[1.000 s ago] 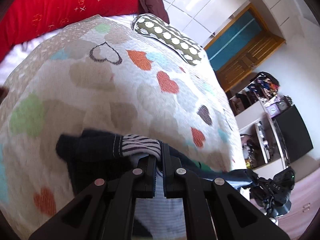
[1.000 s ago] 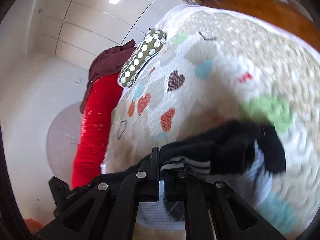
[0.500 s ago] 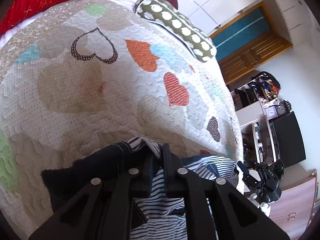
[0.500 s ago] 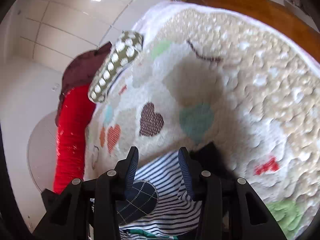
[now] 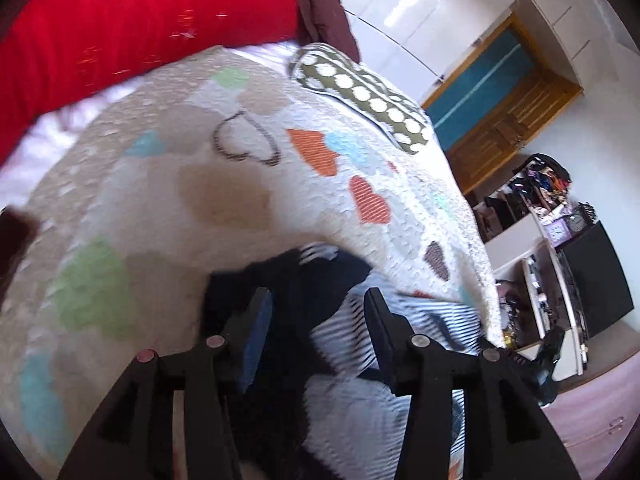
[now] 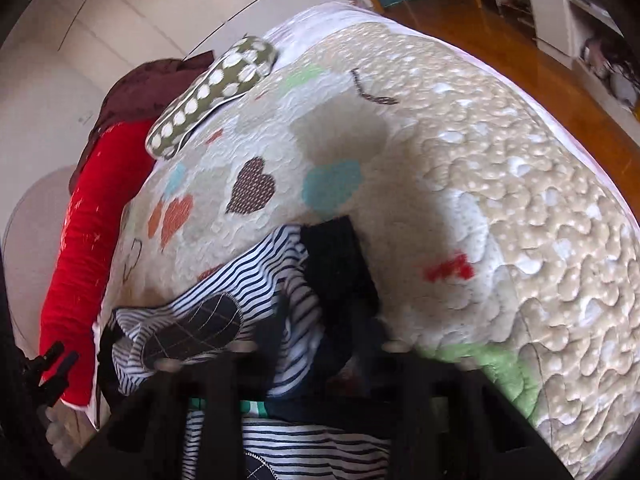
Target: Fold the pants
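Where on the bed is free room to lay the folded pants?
The quilt lies bare between the striped pants and the dotted pillow, also right of the pants toward the bed edge. It is crowded near both grippers, where the pants lie bunched.

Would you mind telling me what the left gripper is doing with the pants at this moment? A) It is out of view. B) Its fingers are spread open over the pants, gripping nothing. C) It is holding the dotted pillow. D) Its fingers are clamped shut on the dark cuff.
B: the left gripper has its fingers spread wide above the striped pants, which lie loose on the heart quilt.
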A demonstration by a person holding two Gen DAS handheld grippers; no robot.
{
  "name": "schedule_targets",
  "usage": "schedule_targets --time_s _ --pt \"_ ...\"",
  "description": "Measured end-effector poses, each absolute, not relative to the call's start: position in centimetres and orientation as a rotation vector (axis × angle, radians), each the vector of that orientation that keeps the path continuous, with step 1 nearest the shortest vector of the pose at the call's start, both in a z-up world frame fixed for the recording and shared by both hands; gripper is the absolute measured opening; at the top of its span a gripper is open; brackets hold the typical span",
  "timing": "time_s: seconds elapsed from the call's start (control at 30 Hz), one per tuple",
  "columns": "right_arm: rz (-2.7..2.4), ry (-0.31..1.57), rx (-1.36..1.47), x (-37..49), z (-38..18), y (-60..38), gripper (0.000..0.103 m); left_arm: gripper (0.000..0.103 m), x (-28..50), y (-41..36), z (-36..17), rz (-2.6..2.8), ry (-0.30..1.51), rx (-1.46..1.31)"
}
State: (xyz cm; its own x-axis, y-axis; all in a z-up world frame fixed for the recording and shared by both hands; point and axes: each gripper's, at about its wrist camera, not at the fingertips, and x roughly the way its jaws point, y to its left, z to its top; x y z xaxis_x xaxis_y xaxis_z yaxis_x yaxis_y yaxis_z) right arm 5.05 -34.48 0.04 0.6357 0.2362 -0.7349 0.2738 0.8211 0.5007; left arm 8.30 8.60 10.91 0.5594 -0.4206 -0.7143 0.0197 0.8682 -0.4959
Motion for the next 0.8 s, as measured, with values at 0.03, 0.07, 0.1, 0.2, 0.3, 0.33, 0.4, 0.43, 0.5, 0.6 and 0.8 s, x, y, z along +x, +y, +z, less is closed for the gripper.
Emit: schedule_targets --time_s 0.03,0.07,0.1,0.2,0.3,0.33,0.4,0.43,0.5,0.6,0.8 --pt "-0.047 0.898 0.618 4.9 0.3 -34.5 0.009 0.047 7.7 9.1 10.7 -0.253 0.946 -0.467" --pt "-0.080 0.898 0.600 4.6 0.4 -34.7 0.009 0.047 7.2 9.6 10.4 -0.235 0.945 -0.469" --pt "-0.111 0.895 0.586 4.5 0.5 -34.9 0.008 0.047 6.7 10.1 9.9 -0.215 0.948 -0.477" --pt "-0.202 0.882 0.506 3.8 1.1 -35.0 0.009 0.047 6.2 11.1 8.2 -0.193 0.982 -0.503" --pt "-0.164 0.839 0.515 2.2 2.3 -35.0 0.019 0.047 5.8 10.8 6.1 -0.164 1.024 -0.500" --pt "-0.153 0.822 0.521 1.5 2.9 -35.0 0.028 0.047 5.6 10.5 5.6 -0.162 1.036 -0.488" --pt "-0.123 0.781 0.523 -0.7 4.1 -34.9 0.038 0.047 5.0 9.3 4.4 -0.164 1.060 -0.446" --pt "-0.115 0.767 0.527 -1.7 4.5 -34.9 0.041 0.047 4.7 8.6 4.0 -0.170 1.067 -0.417" --pt "-0.112 0.754 0.538 -3.9 4.8 -34.9 0.042 0.015 4.5 7.0 3.4 -0.160 1.075 -0.324" --pt "-0.118 0.747 0.555 -6.9 4.7 -35.4 0.042 0.006 3.8 7.1 3.7 -0.144 1.063 -0.308" --pt "-0.153 0.723 0.574 -11.9 4.3 -36.3 0.043 0.005 1.4 10.0 4.9 -0.087 1.076 -0.306"
